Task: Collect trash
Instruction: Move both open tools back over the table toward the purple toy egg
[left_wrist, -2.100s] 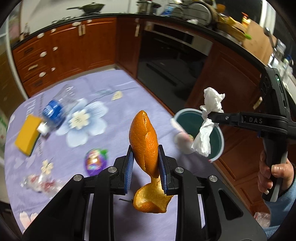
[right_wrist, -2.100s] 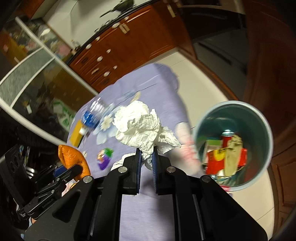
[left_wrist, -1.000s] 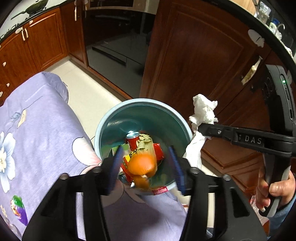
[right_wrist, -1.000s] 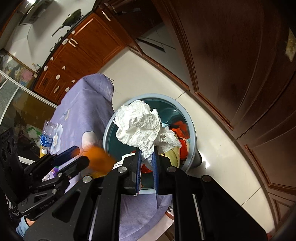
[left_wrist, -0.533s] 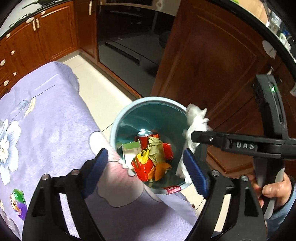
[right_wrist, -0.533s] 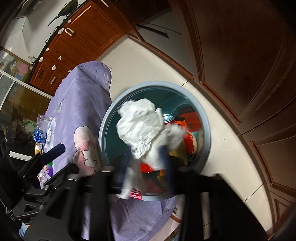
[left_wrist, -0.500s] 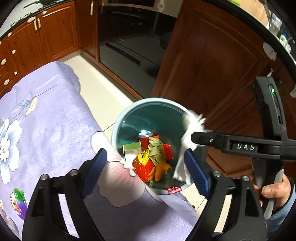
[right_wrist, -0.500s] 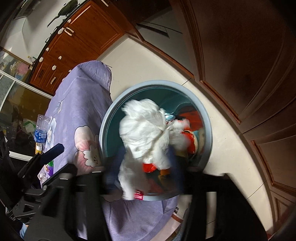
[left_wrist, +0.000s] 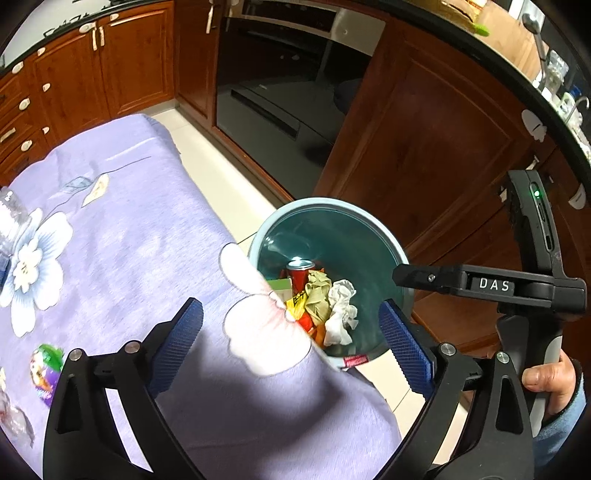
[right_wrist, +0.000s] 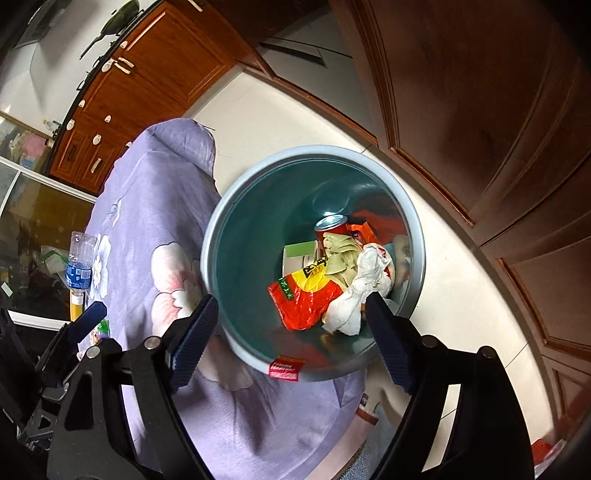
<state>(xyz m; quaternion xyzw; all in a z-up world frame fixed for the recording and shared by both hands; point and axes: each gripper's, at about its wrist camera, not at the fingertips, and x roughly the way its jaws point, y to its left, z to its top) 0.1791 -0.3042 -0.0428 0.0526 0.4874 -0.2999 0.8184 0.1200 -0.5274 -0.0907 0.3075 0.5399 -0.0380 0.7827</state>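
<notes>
Tissue (right_wrist: 364, 284) lies in the bin (right_wrist: 221, 206), dropped; both jaws have just been opening and stand wide, empty. Remaining trash, a purple wrapper (left_wrist: 46, 371), sits on the worktop (left_wrist: 122, 236) left of the left hand-held gripper (left_wrist: 291, 343), nearer than the right hand-held gripper (right_wrist: 291, 339).

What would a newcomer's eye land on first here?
The teal bin on the floor beside the purple-clothed table, with a white tissue atop a red wrapper and can. Both the left gripper and right gripper hang open and empty above.
</notes>
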